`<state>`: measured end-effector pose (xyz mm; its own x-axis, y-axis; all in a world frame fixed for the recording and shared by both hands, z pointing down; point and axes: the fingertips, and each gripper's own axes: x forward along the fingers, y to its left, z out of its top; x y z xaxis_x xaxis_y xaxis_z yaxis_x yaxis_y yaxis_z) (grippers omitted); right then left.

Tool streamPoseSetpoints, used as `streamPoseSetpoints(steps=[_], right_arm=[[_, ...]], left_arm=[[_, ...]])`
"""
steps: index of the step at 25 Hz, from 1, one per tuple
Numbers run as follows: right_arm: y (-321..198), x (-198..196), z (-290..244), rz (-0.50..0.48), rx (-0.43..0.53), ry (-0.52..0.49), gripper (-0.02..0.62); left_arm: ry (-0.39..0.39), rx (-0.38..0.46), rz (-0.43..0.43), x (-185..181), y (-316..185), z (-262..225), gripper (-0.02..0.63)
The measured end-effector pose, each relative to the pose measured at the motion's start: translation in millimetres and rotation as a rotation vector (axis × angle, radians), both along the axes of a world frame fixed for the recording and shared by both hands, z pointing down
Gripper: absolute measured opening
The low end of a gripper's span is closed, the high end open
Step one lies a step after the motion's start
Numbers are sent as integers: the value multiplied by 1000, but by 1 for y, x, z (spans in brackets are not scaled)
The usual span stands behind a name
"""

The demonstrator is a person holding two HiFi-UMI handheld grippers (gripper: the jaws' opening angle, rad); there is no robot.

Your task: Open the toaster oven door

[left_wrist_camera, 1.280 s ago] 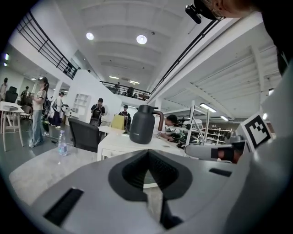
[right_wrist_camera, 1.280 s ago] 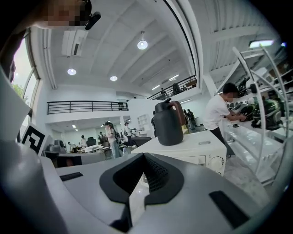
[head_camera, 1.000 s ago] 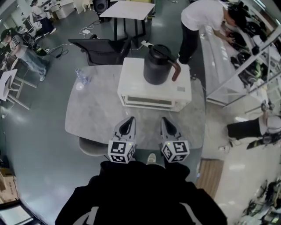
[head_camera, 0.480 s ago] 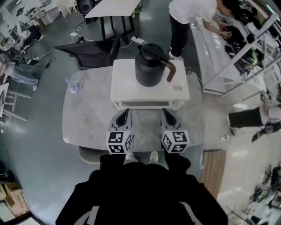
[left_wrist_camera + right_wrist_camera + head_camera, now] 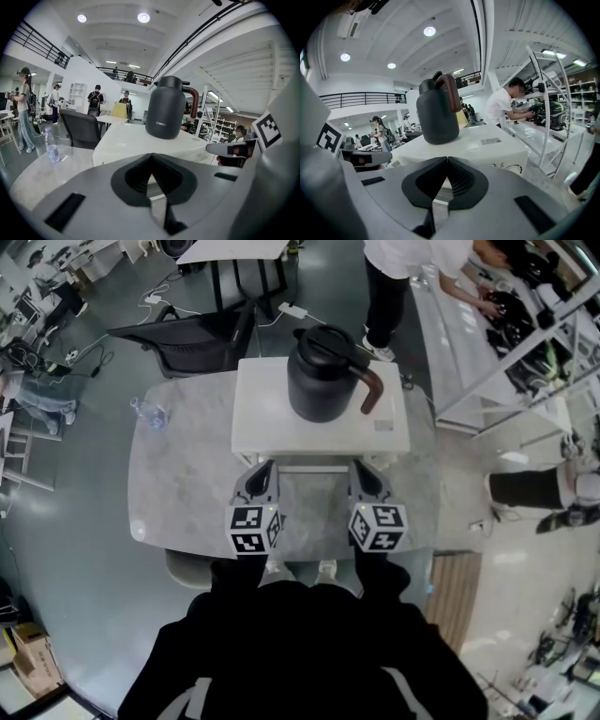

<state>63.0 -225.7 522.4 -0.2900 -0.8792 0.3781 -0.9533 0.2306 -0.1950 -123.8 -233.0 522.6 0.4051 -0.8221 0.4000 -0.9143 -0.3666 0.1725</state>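
A white toaster oven stands on the grey marble table, its front face turned toward me and its door closed. A black kettle jug with a brown handle rests on its top. My left gripper hovers just in front of the oven's left front corner, jaws shut with nothing between them. My right gripper hangs in front of the right front corner, also shut and empty. In the left gripper view the oven and the jug sit straight ahead; in the right gripper view the oven fills the middle.
A clear water bottle lies at the table's far left. A black office chair stands behind the table. A person bends over a white shelf rack at the right. Another table stands further back.
Both grippers have moved forward toward the oven's front edge. The head view has shifted closer, so the oven sits more directly under it.
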Motion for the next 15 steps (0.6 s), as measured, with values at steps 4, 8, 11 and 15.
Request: streamPoseSetpoints(steps=[4,8,11,15], right_arm=[[-4,6,14,19,-33,9,3],[-6,10,22,37,-62,18,3],[-7,14,33,46,-97,28,3],[-6,16,34,44,-103,54,3]], left_arm=[[-5,-15,-8,-3,-4,9,3],[-11,-31,-18,-6,-8,14,3],[-23,-59,-14,-5,-9,24,3],[-60,-76,-7,-4,-6,31,3]])
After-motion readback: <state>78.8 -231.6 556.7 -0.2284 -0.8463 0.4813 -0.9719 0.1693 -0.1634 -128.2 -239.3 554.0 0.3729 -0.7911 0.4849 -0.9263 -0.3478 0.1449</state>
